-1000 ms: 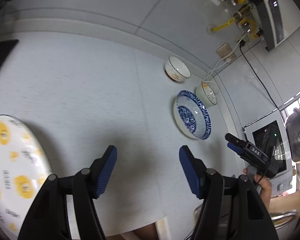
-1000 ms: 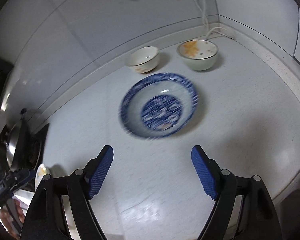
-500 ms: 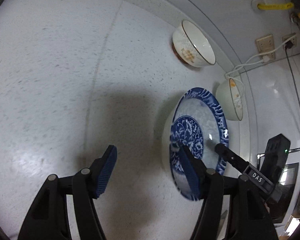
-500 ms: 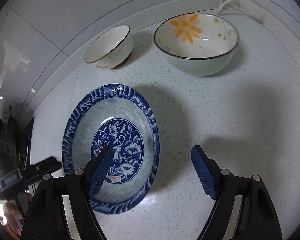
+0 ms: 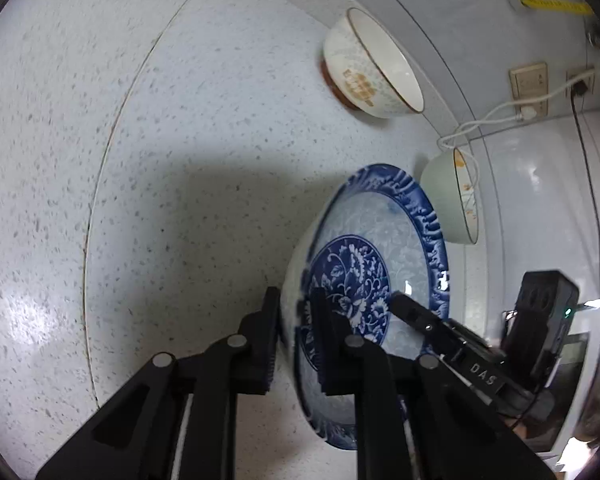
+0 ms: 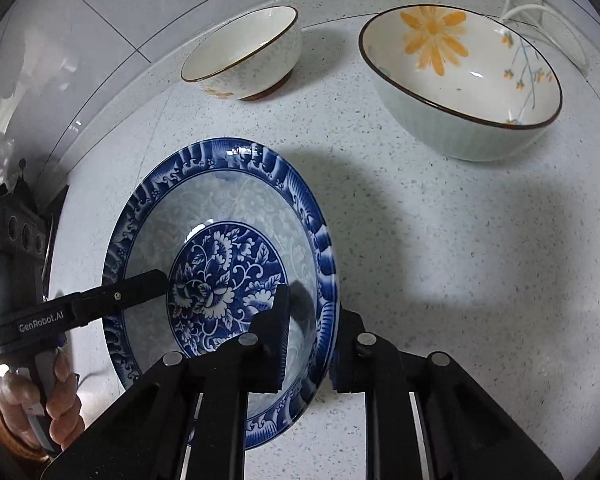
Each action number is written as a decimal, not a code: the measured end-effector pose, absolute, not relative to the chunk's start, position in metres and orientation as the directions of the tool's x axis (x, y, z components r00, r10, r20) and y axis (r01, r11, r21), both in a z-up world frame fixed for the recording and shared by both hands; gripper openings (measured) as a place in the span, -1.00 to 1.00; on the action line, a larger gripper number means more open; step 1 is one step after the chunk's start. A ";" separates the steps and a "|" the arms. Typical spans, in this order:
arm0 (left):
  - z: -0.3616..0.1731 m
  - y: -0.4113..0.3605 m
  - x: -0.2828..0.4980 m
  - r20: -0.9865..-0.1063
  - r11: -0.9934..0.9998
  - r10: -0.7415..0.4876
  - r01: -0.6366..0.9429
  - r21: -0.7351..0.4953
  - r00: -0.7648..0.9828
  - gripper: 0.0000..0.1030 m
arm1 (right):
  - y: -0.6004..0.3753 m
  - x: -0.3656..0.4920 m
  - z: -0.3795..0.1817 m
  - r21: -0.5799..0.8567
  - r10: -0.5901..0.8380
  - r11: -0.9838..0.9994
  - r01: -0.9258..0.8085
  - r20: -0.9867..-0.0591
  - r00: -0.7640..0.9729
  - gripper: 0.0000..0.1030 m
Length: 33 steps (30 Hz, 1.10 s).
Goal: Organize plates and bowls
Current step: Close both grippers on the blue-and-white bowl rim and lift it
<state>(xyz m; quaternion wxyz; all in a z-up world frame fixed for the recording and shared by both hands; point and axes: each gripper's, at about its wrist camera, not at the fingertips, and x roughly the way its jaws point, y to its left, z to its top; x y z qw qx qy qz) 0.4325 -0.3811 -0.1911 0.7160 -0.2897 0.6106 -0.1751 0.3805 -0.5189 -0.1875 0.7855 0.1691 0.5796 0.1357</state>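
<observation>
Left wrist view: left gripper (image 5: 294,340) fingers closing on 1 rim of the blue plate (image 5: 404,216), which rests near the bench (image 5: 140,200) back edge; right gripper (image 6: 310,344) fingers closing on the opposite rim. Lift both sides level, clearing the 2 bowls (image 6: 460,80).

A home kitchen. The speckled white stone surface (image 6: 480,260) meets a tiled wall (image 5: 480,8) with a curved upstand. Crockery stands on it: a blue-and-white plate (image 6: 228,264), a small white bowl (image 6: 244,64) and a flower-painted bowl (image 6: 464,80). On the wall sit a socket (image 5: 529,80) with a white cable (image 5: 496,114) and a yellow gas hose (image 5: 556,3).
</observation>
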 end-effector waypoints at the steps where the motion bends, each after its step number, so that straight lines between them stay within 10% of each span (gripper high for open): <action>1: -0.192 -0.379 0.433 -0.768 0.764 -0.612 -0.108 -0.636 0.190 -0.78 | -0.518 0.379 -0.187 0.422 0.407 0.906 -0.013 -0.865 0.293 -0.72; 33: -0.148 -0.206 0.285 -0.801 0.810 -0.570 -0.042 -0.585 0.182 -0.78 | -0.368 0.266 -0.157 0.476 0.483 0.875 -0.094 -0.840 0.246 -0.76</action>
